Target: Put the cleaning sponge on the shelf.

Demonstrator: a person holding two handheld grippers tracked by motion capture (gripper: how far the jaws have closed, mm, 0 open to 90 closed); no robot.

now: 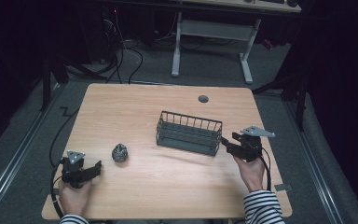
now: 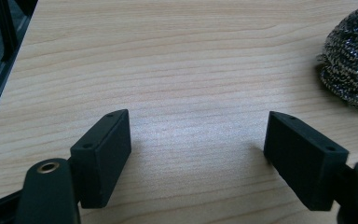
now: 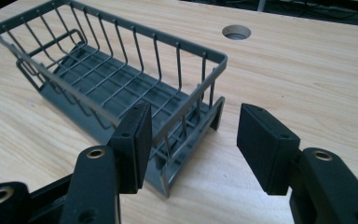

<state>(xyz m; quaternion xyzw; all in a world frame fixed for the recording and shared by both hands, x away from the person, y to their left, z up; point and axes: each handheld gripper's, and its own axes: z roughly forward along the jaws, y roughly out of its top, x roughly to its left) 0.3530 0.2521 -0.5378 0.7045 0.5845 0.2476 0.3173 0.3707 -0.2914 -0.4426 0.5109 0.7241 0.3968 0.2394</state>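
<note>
While the person's left gripper (image 1: 89, 171) rests on the near left of the wooden table (image 1: 135, 107), its jaws wide apart and bare over plain wood, the right gripper (image 1: 229, 143) is poised at the right-hand end of a grey wire basket (image 1: 189, 132). In the right gripper view, its jaws stand partly apart around the corner of the basket's end wall (image 3: 200, 93); one pad sits close against the wire bars, the other stands clear on the outside, so nothing is pinched yet. A steel wool scourer (image 1: 120, 152) lies on the table between the left gripper and the basket, apart from both; in the left gripper view it sits off to the right (image 2: 352, 60), beyond the jaws. The basket is empty and stands upright a little right of the table's centre, near a round cable hole (image 1: 203, 99).

The step in hand appears to be taking hold of the basket's end, perhaps to steady or shift it. A secure grip would next call for the jaws to close squarely on the end wires without tipping the rack. The scourer is untouched; reaching it would mean swinging the left gripper rightward and straddling it.
</note>
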